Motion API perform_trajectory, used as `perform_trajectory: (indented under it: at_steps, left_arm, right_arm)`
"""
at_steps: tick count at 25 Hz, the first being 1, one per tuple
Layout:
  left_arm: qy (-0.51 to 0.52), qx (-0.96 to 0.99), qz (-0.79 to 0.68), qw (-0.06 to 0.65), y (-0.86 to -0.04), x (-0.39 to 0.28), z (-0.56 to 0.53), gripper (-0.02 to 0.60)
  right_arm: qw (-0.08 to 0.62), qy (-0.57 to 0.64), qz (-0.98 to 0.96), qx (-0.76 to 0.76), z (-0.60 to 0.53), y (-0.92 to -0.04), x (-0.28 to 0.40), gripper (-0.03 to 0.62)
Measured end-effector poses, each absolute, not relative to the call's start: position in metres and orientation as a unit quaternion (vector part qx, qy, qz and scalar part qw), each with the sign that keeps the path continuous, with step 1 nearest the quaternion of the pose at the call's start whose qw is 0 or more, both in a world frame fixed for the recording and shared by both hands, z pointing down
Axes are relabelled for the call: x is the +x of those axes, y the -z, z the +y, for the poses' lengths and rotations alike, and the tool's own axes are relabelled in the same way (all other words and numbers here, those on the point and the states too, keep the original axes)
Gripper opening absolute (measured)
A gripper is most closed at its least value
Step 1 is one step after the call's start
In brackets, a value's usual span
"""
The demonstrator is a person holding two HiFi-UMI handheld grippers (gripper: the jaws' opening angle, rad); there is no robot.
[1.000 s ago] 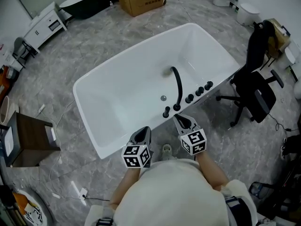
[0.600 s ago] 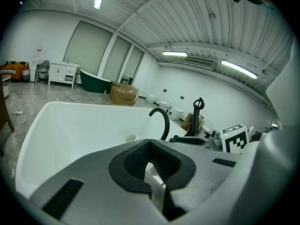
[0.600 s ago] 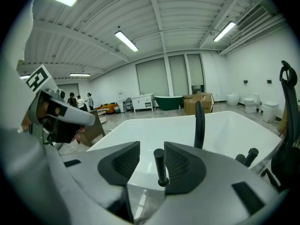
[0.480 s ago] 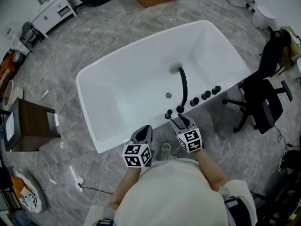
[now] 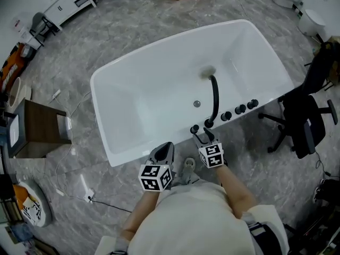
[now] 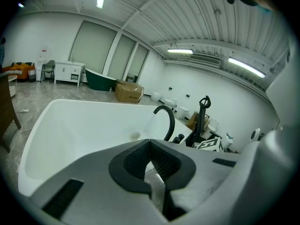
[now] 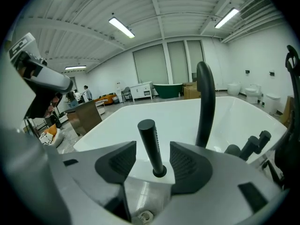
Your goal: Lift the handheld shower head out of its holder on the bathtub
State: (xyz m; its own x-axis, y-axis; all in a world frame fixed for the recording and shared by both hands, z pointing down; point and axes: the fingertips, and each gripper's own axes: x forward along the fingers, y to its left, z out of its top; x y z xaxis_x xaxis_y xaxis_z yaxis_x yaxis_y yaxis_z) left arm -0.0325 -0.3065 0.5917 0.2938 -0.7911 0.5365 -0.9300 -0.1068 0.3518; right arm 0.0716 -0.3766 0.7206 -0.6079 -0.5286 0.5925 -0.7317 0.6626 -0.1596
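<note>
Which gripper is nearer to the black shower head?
Right. The right gripper has its jaws, just opened, on either side of the shower head, not touching. The left gripper, shut, is further left, beside the bathtub.

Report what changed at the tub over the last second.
The right gripper moved in to the rim of the bathtub. Its jaws have just been opening and now straddle the black shower head, pads not touching it. The left gripper stayed shut and empty nearby. The shower head still stands in its holder.
</note>
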Motion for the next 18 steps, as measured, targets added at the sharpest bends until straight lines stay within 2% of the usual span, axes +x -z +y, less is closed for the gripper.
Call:
perform_trajectory:
  at_steps: [18]
  left_arm:
    - [-0.132, 0.725, -0.572, 0.359, -0.623, -0.034, -0.292, 0.020]
  right_arm:
    - [0.345, -0.191, -0.861, 0.322, -0.386, -0.795, 0.049, 0.212]
